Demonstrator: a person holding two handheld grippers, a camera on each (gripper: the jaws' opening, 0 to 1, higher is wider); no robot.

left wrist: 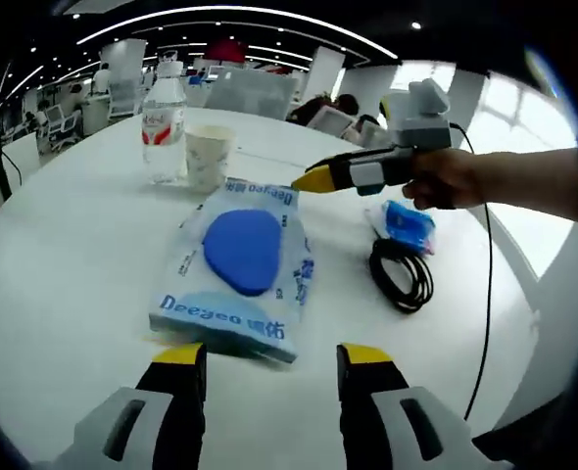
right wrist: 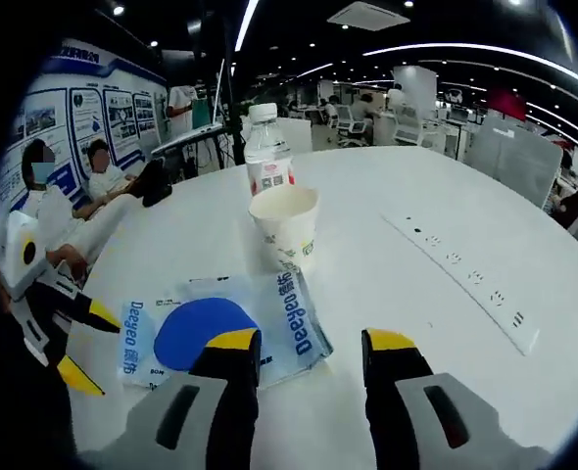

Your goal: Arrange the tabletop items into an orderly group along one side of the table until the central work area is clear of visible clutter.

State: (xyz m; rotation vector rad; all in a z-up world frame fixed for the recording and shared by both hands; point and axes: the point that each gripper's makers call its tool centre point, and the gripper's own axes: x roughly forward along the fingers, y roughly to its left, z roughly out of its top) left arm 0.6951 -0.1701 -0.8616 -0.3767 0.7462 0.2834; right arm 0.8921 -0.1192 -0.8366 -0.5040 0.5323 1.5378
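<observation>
Table: you have a white round top [right wrist: 485, 220] under everything.
Power strip: you see it set flat into the top [right wrist: 462, 264].
Posters: your left wall carries blue-and-white panels [right wrist: 85, 119].
Seated people: 2 sit by that wall [right wrist: 101, 168].
Ceiling: curved light strips [left wrist: 240, 14].

White round table [left wrist: 83, 264]. On it: a wipes pack [left wrist: 238, 269] lying flat, blue oval on top; a paper cup [left wrist: 208, 155] just beyond the pack; a water bottle [left wrist: 164, 129] upright beside the cup; a coiled black cable [left wrist: 402, 274]; a small blue packet [left wrist: 407, 223] near the coil. A white power strip [right wrist: 465, 269] runs across the surface.
</observation>
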